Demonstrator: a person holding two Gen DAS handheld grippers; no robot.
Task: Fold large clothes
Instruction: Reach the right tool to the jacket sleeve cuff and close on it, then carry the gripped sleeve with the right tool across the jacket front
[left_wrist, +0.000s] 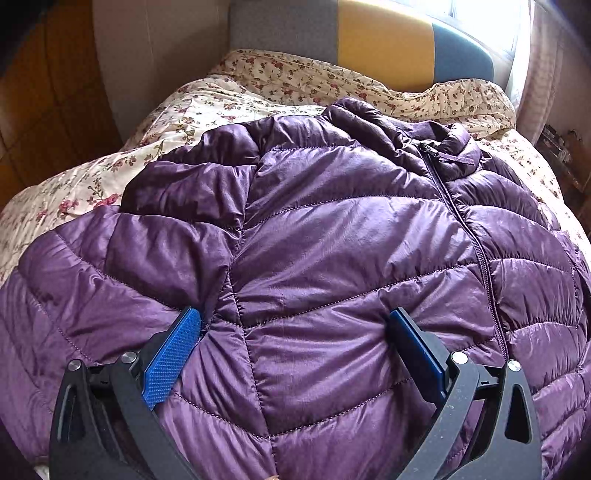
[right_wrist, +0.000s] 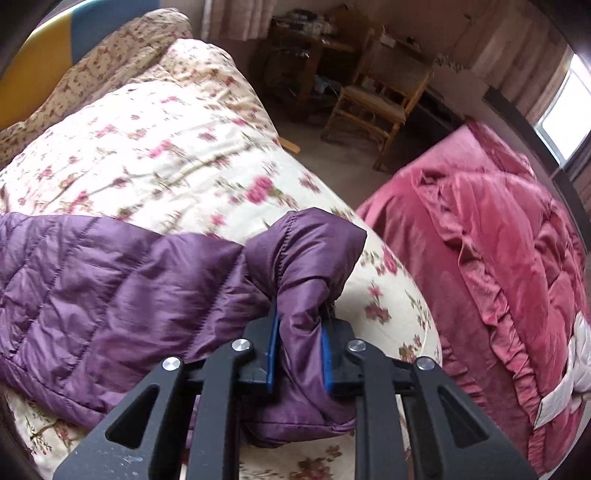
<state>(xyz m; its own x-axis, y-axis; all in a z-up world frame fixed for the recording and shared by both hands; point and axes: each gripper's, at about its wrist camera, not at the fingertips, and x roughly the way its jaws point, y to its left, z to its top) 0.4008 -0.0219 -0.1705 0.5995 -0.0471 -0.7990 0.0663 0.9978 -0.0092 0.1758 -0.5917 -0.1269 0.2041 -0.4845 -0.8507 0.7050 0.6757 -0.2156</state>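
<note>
A purple quilted puffer jacket (left_wrist: 332, 236) lies front up on the floral bedspread (left_wrist: 110, 177), zipper (left_wrist: 476, 243) closed, collar toward the headboard. My left gripper (left_wrist: 295, 317) stands open low over the jacket's lower front, its blue pads (left_wrist: 170, 362) wide apart with puffed fabric bulging between them. In the right wrist view my right gripper (right_wrist: 297, 332) is shut on the end of the jacket's sleeve (right_wrist: 306, 254), whose cuff bunches up above the pads. The rest of the sleeve (right_wrist: 110, 273) trails off to the left over the bed.
A headboard (left_wrist: 369, 40) in grey, yellow and blue backs the bed. To the right stands a second bed with a pink quilt (right_wrist: 498, 258). A wooden chair (right_wrist: 373, 107) and a cluttered table (right_wrist: 295, 40) stand on the floor beyond.
</note>
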